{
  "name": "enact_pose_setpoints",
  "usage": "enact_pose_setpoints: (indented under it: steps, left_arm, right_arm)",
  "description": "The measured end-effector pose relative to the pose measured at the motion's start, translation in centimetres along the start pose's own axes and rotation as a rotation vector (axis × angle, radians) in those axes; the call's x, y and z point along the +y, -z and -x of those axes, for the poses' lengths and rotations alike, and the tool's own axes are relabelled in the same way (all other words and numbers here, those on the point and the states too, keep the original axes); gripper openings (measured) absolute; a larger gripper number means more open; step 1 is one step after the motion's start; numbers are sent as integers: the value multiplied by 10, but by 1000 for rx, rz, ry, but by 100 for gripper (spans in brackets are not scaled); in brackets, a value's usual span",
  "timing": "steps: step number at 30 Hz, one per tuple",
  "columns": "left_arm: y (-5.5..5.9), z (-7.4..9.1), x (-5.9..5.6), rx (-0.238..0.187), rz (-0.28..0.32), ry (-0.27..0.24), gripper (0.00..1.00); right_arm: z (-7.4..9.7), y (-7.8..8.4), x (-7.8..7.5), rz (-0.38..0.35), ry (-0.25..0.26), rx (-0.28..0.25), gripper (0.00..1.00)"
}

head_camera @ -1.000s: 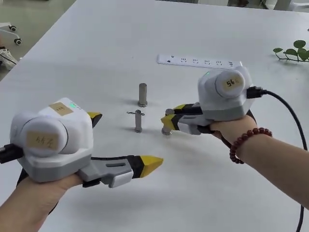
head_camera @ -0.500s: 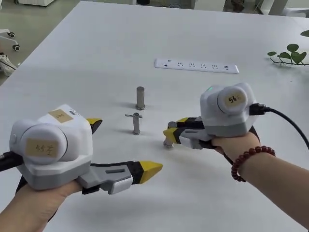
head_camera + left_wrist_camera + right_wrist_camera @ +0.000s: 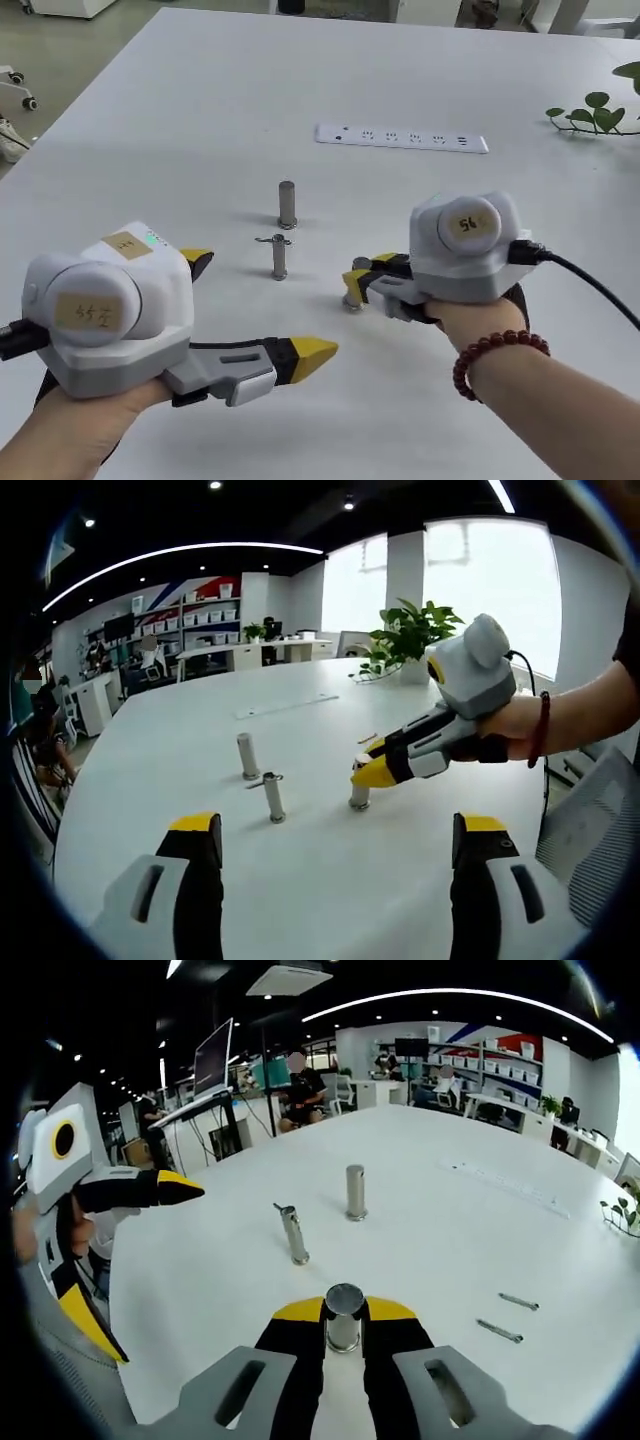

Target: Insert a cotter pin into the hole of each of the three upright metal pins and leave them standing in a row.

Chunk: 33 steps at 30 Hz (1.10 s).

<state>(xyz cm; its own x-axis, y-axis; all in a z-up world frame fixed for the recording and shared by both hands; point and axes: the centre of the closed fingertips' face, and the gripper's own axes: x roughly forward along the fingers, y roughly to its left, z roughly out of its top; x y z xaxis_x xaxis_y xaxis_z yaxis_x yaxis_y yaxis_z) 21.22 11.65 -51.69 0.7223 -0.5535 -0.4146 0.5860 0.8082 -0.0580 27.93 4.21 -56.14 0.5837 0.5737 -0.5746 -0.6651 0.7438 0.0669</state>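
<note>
**One pin fitted, two to go on the counter (image 3: pixel 200 120)**
The middle pin (image 3: pixel 280 257) carries a cotter pin (image 3: pixel 270 239) through its hole, and the far pin (image 3: pixel 287 204) stands bare. The right claw (image 3: pixel 355 285) is clenched around the upright near pin (image 3: pixel 344 1316), with no cotter visible in it. Two loose cotter pins (image 3: pixel 519 1301) lie nearby. The left claw (image 3: pixel 255 303) hangs released and empty.

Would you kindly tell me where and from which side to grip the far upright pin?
Probably its smooth mid-shaft, above the flared base: the far pin stands upright, so level jaws suit. Come from the left, beside the open left gripper.
</note>
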Motion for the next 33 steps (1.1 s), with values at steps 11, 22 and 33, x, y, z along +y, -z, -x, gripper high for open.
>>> enact_pose_setpoints:
  steps: [11,22,33]
  left_arm:
    - [0,0,-2,-1,2,9,95]
    - [2,-1,-3,5,4,14,94]
    - [4,-2,-6,9,9,26,94]
  right_arm:
    - [3,6,-1,-10,65,2,8]
    - [2,6,1,8,119,-5,8]
    - [0,7,1,-29,144,-15,9]
